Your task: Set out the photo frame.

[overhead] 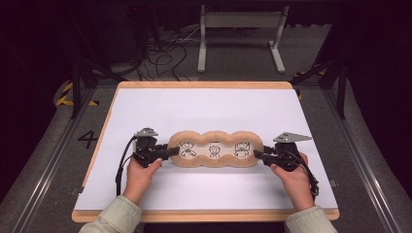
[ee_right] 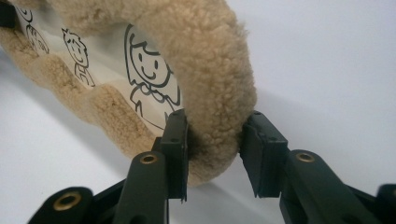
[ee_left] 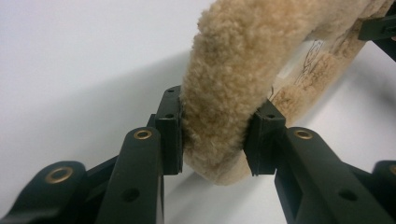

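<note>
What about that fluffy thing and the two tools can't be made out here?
- Underside of the plush cushion: hidden in the high view by the cushion itself.
- The three drawings' details: too small in the high view; partly cut off by the fluffy rim in the right gripper view.
- Left tool, right tool: their bodies are cut off by the bottom edge in their own views.
- Beyond the white table: too dark.

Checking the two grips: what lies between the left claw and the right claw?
The fleecy tan cushion spans the stretch; left claw and right claw each clamp one end, as the high view shows.

Black "4" on floor (overhead: 88, 139)
</note>
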Motion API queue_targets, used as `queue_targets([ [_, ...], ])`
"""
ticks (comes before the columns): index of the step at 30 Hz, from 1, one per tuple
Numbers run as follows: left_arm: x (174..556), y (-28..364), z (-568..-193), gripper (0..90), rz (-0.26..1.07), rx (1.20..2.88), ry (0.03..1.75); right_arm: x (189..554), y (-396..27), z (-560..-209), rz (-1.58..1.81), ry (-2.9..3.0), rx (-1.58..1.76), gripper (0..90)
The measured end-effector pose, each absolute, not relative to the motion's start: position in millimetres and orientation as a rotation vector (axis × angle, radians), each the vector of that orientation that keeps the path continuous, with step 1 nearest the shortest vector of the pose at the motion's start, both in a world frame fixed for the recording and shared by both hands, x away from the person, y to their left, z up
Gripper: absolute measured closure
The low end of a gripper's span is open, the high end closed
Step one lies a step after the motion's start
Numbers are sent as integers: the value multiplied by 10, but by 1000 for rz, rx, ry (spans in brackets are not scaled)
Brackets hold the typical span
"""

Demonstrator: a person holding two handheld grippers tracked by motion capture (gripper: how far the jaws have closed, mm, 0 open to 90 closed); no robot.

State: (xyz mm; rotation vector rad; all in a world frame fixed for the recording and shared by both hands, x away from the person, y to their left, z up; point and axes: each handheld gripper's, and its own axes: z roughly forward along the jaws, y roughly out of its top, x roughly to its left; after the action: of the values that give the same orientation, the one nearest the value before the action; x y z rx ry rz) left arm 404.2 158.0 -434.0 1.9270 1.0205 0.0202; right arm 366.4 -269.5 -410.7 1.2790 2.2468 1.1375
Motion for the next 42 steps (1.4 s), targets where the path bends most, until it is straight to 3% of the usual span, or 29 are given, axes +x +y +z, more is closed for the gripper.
queue_targets([
  [5, 4013, 1571, -4339, 629, 25, 1947, 1014, 3644, -2721, -4136, 1159, 2258, 1302, 643],
  [8, 3977, 1550, -4324, 616, 56, 1963, 1010, 3638, -2740, -4149, 1185, 2270, 1310, 594],
  [19, 3707, 1536, -4174, 367, 340, 2028, 888, 3588, -2732, -4016, 1136, 2258, 1216, 424],
  [35, 3567, 1778, -4059, 353, 363, 1944, 894, 3466, -2922, -3790, 1213, 2227, 1117, 346],
  [42, 3523, 1892, -4067, 347, 363, 1938, 906, 3390, -2976, -3725, 1154, 2259, 1062, 266],
])
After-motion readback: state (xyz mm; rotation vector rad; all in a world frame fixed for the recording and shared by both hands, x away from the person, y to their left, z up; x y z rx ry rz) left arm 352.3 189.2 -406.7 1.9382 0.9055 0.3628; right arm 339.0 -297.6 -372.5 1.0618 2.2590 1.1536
